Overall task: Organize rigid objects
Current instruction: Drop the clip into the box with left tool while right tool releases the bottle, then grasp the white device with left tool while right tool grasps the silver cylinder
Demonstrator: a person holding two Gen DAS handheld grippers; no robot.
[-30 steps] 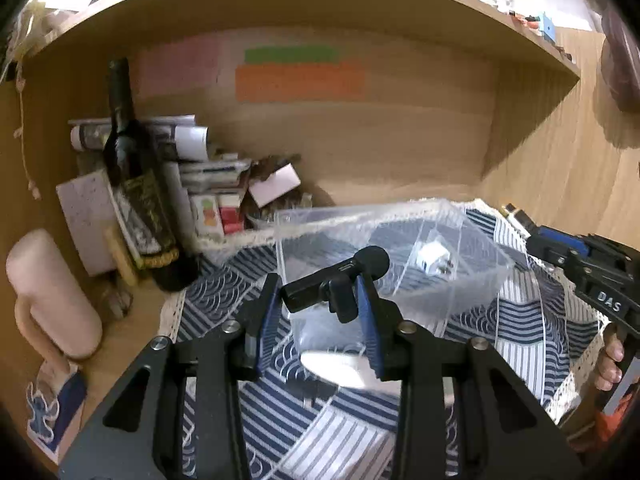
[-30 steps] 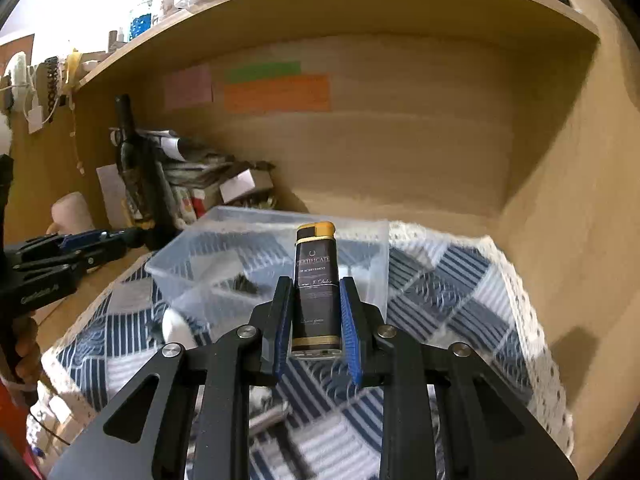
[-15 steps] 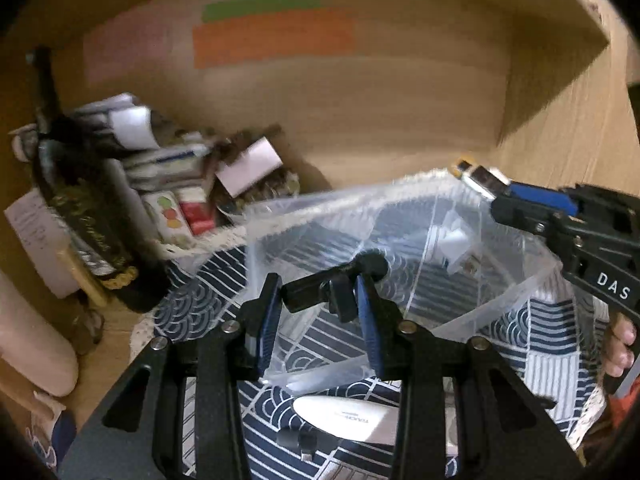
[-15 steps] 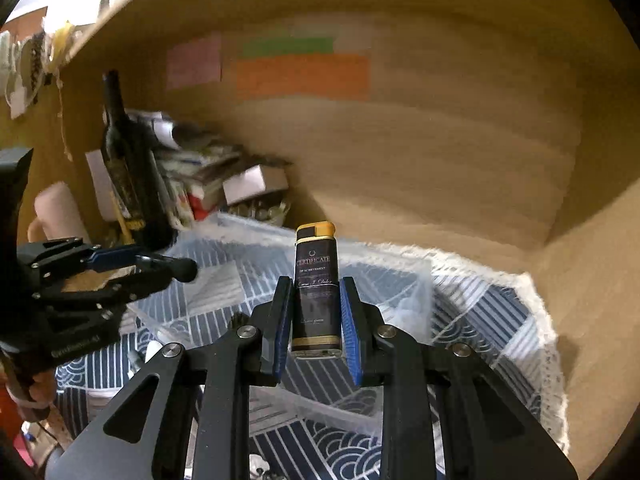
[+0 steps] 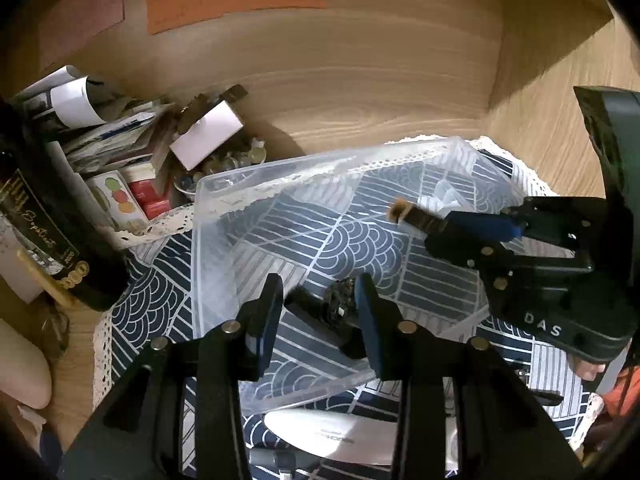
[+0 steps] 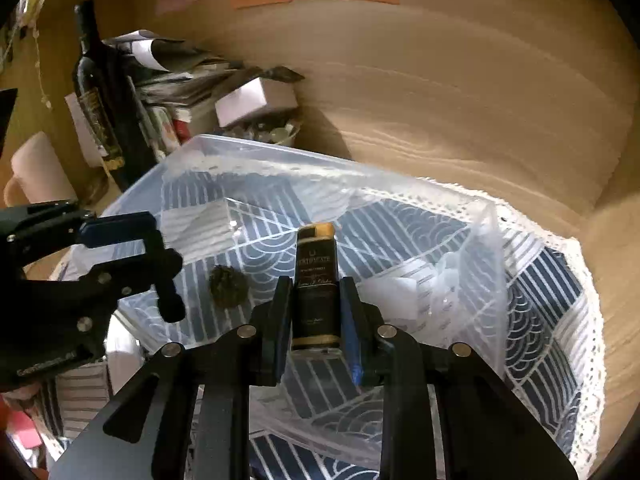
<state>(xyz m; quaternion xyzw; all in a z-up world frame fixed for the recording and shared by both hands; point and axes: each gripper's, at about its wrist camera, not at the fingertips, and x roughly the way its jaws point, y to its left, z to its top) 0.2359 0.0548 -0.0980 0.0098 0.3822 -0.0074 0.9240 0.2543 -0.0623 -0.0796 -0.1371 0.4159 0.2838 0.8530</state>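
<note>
- I am in the drop-off step: both tools are over the clear plastic bin (image 6: 476, 248), which sits on the blue patterned cloth (image 6: 548, 280) covering the surface.
- My right gripper (image 6: 316, 320) has its fingers clamped on the flanks of a dark lighter (image 6: 315, 276) with a gold cap, held upright above the bin's floor and, as far as I can judge, not touching it.
- From the left wrist view the same lighter (image 5: 416, 218) pokes out over the bin's right half, near a pale item by the right wall that is too washed out to name.
- My left gripper (image 5: 318, 312) has its fingers spread apart, with the black clip-on microphone (image 5: 320, 316) between them; blur hides whether the pads touch it or it is already falling free.
- In the right wrist view the microphone (image 6: 166, 276) sits crooked at the left tool's tips, above the bin near a small dark fuzzy lump (image 6: 228, 286) on the floor.
- Next, I judge, the left tool should back up clear of the rim once the microphone is free.
- Then the right tool should lower the lighter nearer the floor, aim for a bare patch, and only then part its fingers so it does not bounce out.
- A white oval gadget (image 5: 332, 436) lies on the cloth outside the near wall, probably the next pick.
</note>
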